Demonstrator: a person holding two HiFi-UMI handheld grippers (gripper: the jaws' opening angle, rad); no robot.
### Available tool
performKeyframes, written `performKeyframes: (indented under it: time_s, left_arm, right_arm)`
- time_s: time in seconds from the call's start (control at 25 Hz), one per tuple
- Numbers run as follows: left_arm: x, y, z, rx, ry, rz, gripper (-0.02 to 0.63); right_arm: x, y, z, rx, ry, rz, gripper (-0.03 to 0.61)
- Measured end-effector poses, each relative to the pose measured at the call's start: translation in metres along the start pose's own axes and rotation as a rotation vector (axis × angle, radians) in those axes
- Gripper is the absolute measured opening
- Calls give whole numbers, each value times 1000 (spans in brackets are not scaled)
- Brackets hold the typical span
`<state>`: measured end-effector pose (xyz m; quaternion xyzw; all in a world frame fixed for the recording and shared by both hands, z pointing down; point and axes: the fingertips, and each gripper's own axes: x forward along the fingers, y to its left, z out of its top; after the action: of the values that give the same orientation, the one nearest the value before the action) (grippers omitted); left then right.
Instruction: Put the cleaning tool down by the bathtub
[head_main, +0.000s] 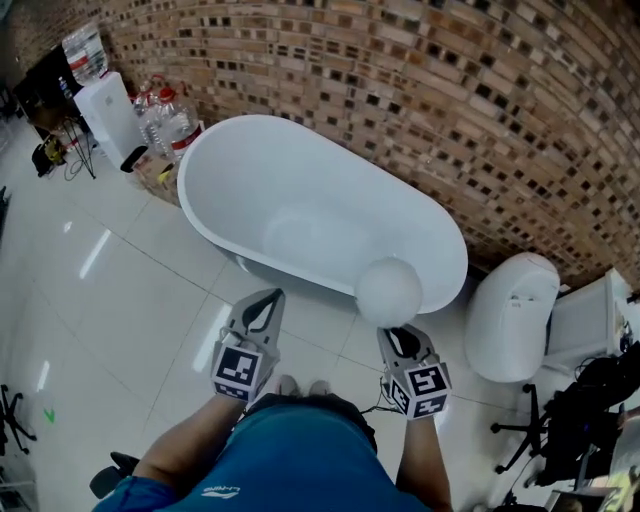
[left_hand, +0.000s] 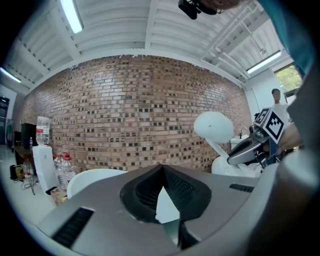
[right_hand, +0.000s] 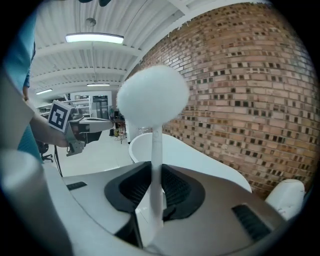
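A brick wall (head_main: 450, 100) stood far ahead of both grippers, and a white bathtub (head_main: 300, 190) lay between this wall and them. The cleaning tool (head_main: 389, 291), a white ball on a thin stem, was in the right gripper (head_main: 400, 335), with the ball just ahead of the jaw tips, over the near rim of the tub.

From the head view only the ball showed, and the stem was hidden under it. The right gripper view showed the stem (right_hand: 156, 165) clearly: it ran between the two black pads, which were pressed against it, and it went straight out along the jaws to the ball. So the long axis of the tool followed the jaws, head forward and up, toward the tub and the wall. The left gripper view showed the tool (left_hand: 213, 127) from the side, with the stem slanting down from the ball to the right gripper.

The left gripper (head_main: 264, 300) was beside the right one, apart from it. Its jaws met at the tips, with nothing held.
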<state>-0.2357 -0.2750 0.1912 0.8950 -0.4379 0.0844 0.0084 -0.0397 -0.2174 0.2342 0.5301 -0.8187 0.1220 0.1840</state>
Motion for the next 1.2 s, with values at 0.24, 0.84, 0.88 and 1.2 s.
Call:
performKeyframes:
  time_s: [0.24, 0.84, 0.88, 1.2]
  left_arm:
    - [-9, 26, -12, 8, 51, 105, -11]
    - [-56, 166, -66, -40, 68, 158, -11]
    - [-58, 176, -70, -44, 67, 163, -11]
    - [-76, 221, -112, -78, 91, 215, -11]
  right_arm:
    - [44, 22, 16, -65, -84, 156, 89]
    - [172, 152, 42, -259, -2, 271, 89]
    - [182, 161, 43, -278, 8, 278, 89]
    - [238, 209, 31, -367, 115, 352, 89]
